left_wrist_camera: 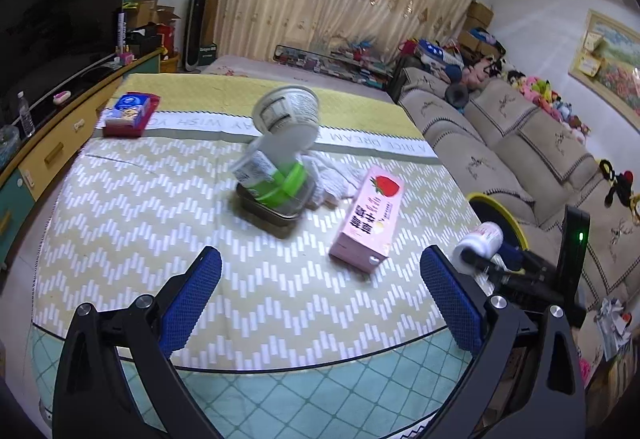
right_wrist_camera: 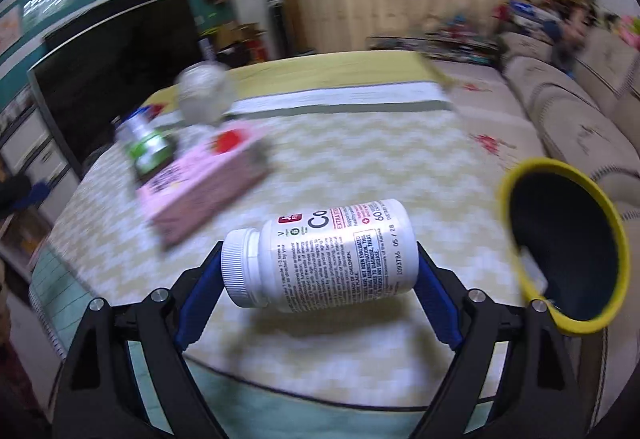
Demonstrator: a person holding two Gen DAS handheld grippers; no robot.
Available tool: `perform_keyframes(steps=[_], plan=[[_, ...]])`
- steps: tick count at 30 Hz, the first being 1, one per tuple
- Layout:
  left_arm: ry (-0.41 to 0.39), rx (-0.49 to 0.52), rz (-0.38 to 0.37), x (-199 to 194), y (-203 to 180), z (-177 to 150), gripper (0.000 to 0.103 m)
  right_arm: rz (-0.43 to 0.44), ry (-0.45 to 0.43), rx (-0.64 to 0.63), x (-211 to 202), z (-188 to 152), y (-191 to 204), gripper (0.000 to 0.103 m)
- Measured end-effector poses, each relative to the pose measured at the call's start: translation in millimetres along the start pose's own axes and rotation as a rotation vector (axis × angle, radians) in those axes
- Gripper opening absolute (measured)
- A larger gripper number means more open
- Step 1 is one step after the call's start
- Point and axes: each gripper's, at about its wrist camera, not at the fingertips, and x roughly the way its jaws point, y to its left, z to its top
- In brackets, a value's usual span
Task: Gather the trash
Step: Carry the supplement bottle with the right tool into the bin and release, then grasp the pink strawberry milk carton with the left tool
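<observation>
Our right gripper [right_wrist_camera: 320, 263] is clamped end-to-end on the white pill bottle [right_wrist_camera: 320, 257], its long axis crosswise, with the yellow-rimmed bin [right_wrist_camera: 560, 243] just to its right; our left gripper [left_wrist_camera: 320, 299] hangs empty, jaws apart.

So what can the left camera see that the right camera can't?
Only the left wrist view shows the open, empty left gripper, the red tray with a blue packet and a row of stuffed toys on the sofa. Only the right wrist view shows the printed label on the white pill bottle, held end to end in the right gripper. Both show that bottle, the pink strawberry carton, the stacked cups and the yellow-rimmed bin.
</observation>
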Motion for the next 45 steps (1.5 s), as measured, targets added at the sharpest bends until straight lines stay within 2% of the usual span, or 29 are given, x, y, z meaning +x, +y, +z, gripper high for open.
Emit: perform_keyframes(steps=[5,10,18,24,29,35,38,40,45], plan=[[0.034,0.036,-0.011,15.0,-16.9,-0.9,0.098,-0.142,-0.030,0.111,-4.1,5.3,-64.5,0.083],[0.069,0.065,-0.020,30.7,-30.8,-1.4,0.098,-0.271,-0.018,0.199,2.2,9.7,-118.5,0.083],[0.108,0.094,-0.019,49.7,-45.2,-3.2,0.098,-0.374,0.004,0.253,20.9,12.5,-159.3,0.083],[0.126,0.108,-0.020,57.7,-48.9,-4.6,0.098,-0.417,0.018,0.271,28.3,13.4,-167.5,0.083],[0.138,0.118,-0.032,65.4,-50.8,-3.4,0.098,-0.415,0.005,0.260,19.6,11.8,-154.9,0.084],[0.136,0.159,-0.021,82.5,-53.8,4.4,0.098,-0.341,-0.114,0.279,-9.1,8.5,-125.2,0.085],[0.141,0.187,-0.033,95.8,-55.3,10.6,0.098,-0.395,-0.172,0.204,-20.2,10.0,-102.3,0.087],[0.155,0.197,-0.036,107.7,-55.9,15.3,0.098,-0.390,-0.203,0.197,-27.0,9.3,-95.1,0.088],[0.187,0.241,-0.017,133.4,-60.6,22.7,0.098,-0.321,-0.223,0.243,-35.7,9.8,-90.7,0.088]])
